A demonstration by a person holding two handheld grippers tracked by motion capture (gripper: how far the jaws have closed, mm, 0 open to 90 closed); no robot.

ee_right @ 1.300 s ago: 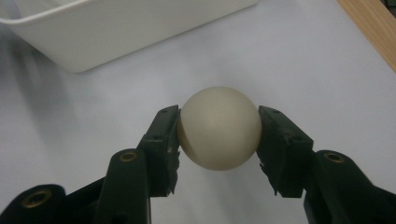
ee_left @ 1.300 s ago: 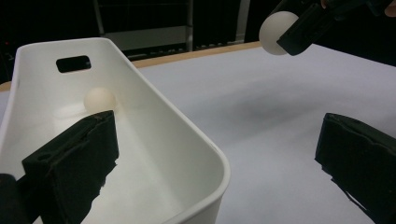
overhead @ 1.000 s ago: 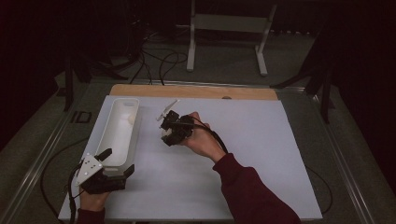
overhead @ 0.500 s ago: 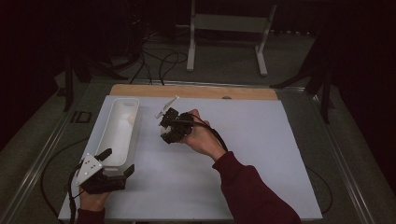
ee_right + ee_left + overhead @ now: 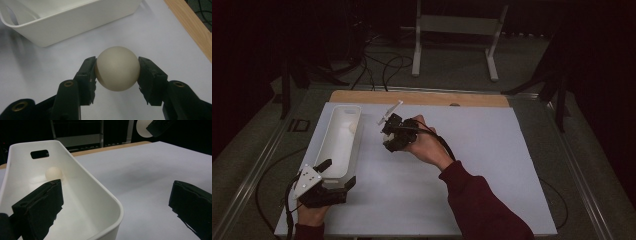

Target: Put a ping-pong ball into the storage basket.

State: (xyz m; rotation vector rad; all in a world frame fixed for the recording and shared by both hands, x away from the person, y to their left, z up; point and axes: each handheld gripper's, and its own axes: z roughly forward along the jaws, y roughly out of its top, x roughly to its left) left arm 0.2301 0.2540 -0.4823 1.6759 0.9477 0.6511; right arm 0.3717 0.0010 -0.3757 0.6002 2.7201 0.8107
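Pinching the cream ball [image 5: 117, 68] just beside the white bin [image 5: 337, 142], the right gripper [image 5: 117, 68] grips only its curved sides; it could squirt free; left gripper [image 5: 334, 175] gapes, seemingly straddling the bin's near wall.

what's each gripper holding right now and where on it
Right gripper pinches the cream ball at its two opposite sides. Left gripper holds nothing.

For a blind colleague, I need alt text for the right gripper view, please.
The right gripper is shut on a cream ball, one black jaw pressing on each side, above a pale table sheet. A white bin stands beyond at upper left, and a wooden edge runs along the upper right.
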